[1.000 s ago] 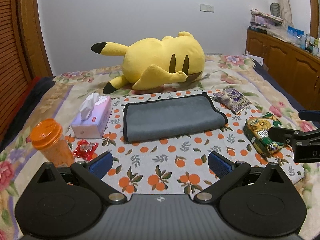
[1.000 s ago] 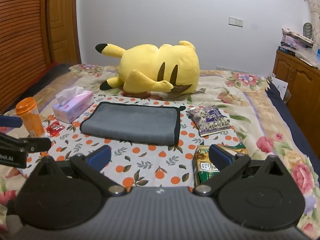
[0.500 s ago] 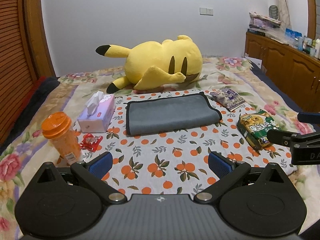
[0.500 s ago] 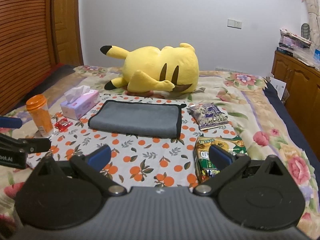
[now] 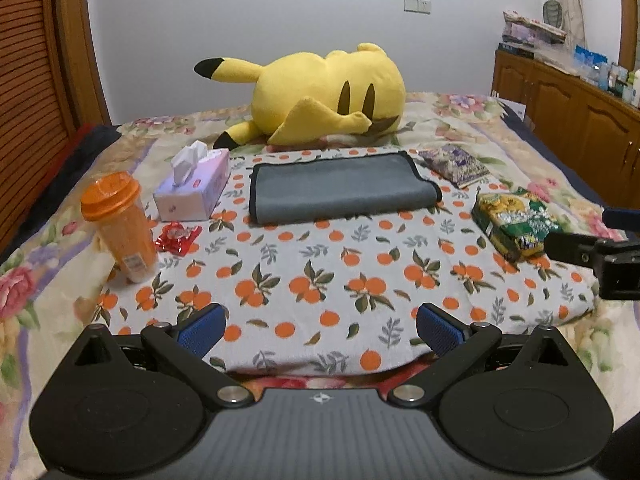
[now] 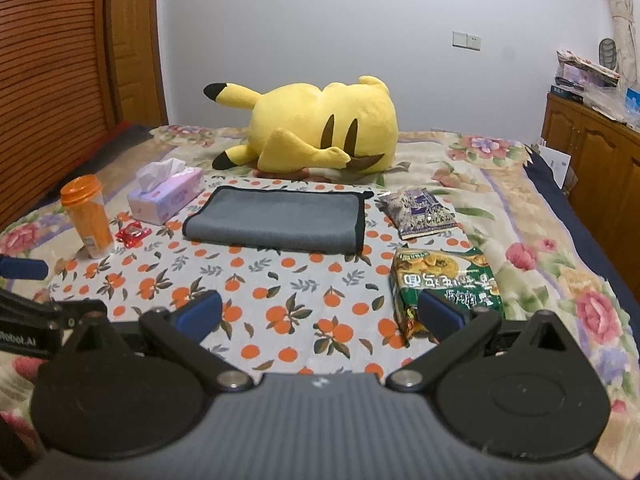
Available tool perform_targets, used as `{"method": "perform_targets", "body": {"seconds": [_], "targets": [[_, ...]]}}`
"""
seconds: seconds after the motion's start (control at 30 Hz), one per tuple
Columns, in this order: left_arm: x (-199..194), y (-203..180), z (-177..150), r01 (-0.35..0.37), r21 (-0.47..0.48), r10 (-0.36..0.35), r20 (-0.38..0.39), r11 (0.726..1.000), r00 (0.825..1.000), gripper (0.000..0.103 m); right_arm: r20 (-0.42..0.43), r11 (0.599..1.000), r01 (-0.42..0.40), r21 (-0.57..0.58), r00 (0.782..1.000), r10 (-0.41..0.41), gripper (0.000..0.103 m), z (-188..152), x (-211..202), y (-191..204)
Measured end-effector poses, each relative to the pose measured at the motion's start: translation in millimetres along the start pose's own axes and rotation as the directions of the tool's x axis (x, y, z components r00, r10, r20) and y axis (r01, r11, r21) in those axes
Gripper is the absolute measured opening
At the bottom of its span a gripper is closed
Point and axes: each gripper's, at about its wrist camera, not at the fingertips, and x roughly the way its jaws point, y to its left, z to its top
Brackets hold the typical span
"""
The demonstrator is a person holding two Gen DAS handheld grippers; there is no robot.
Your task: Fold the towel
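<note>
Left tongs [image 5: 318,328] and right tongs [image 6: 320,312] stood wide apart and empty at lower frame; the grey towel [image 5: 340,192], mid-frame on the bed, lay apparently folded, little remaining.

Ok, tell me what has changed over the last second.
Both grippers have pulled back from the folded grey towel, which now looks farther off. The left gripper and right gripper stayed open and empty. The towel, tissue box and orange bottle have not moved.

We hold our left gripper [image 5: 318,330] and right gripper [image 6: 320,316] low in frame, fingers wide apart, holding nothing.
</note>
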Motion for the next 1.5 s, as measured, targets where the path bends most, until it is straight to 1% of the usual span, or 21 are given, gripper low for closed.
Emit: {"method": "perform_targets", "body": {"seconds": [0.17,0.3,0.43,0.67,1.27,1.5], "targets": [[3.8,0.7,-8.5,-0.006,0.000,0.006,-0.007,1.000,1.000,0.103,-0.017,1.000,-0.006,0.015,1.000,0.006,0.103,-11.1,2.2,1.9],[6.1,4.0,-12.2,-0.003,-0.017,0.003,-0.008,1.000,1.000,0.103,-0.040,1.000,-0.002,0.016,0.999,0.003,0.103,-22.7,6.7,4.1],[7.5,4.6,-17.9,-0.013,-0.008,0.013,-0.010,1.000,1.000,0.103,-0.053,1.000,0.006,0.006,0.999,-0.006,0.103,-30.9,9.4,4.4],[4.6,6.7,-29.3,-0.017,-0.009,0.017,-0.011,1.000,1.000,0.103,-0.041,1.000,0.015,0.010,0.999,-0.015,0.103,-33.3,6.7,3.0],[-9.1,10.7,-30.2,-0.029,-0.042,0.032,0.065,0.999,0.997,0.103,0.004,0.999,0.045,0.001,0.999,-0.045,0.103,-34.3,-0.1,2.8],[-14.6,9.9,-29.5,-0.033,-0.038,0.037,0.103,0.999,0.994,0.103,0.026,0.998,0.058,0.011,0.998,-0.058,0.103,-34.0,-3.3,0.9]]}}
